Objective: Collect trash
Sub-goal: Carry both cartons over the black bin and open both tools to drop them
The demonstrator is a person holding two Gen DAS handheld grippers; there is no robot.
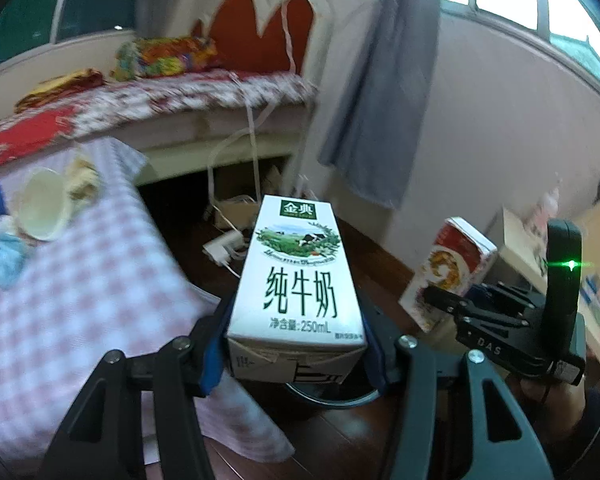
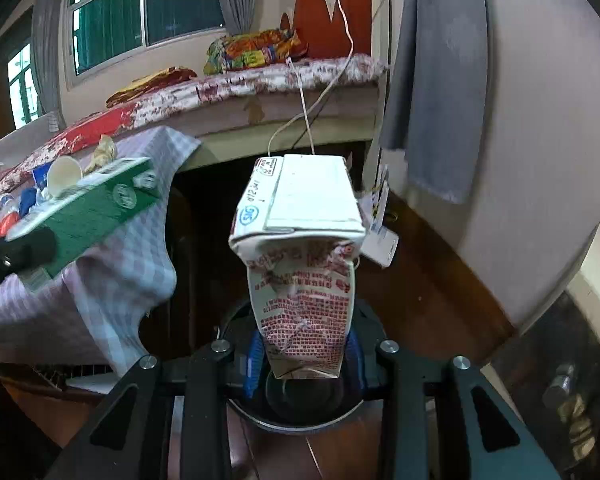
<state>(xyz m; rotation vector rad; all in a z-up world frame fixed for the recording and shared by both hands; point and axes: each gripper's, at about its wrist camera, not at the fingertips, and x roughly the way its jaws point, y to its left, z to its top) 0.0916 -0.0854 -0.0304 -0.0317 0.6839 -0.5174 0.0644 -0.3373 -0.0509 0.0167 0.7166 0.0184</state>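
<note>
Carrying trash off the tabletop (image 1: 100,280): left claw (image 1: 296,344) grasps a milk carton (image 1: 300,276), right claw (image 2: 302,354) a crumpled red carton (image 2: 300,264). Next likely calls for finding a bin; none shows ahead.

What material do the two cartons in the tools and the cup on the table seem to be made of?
Milk carton: coated paperboard with a slight sheen, sharp folded edges, glued bottom flaps.
Red-printed carton: the same board, creased and dented where squeezed.
Cup: probably paper, matte cream; too blurred to be sure.

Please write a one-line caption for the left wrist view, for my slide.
Left hand-held gripper holds a white-and-green rectangular milk carton beside the pink checked tablecloth.
</note>
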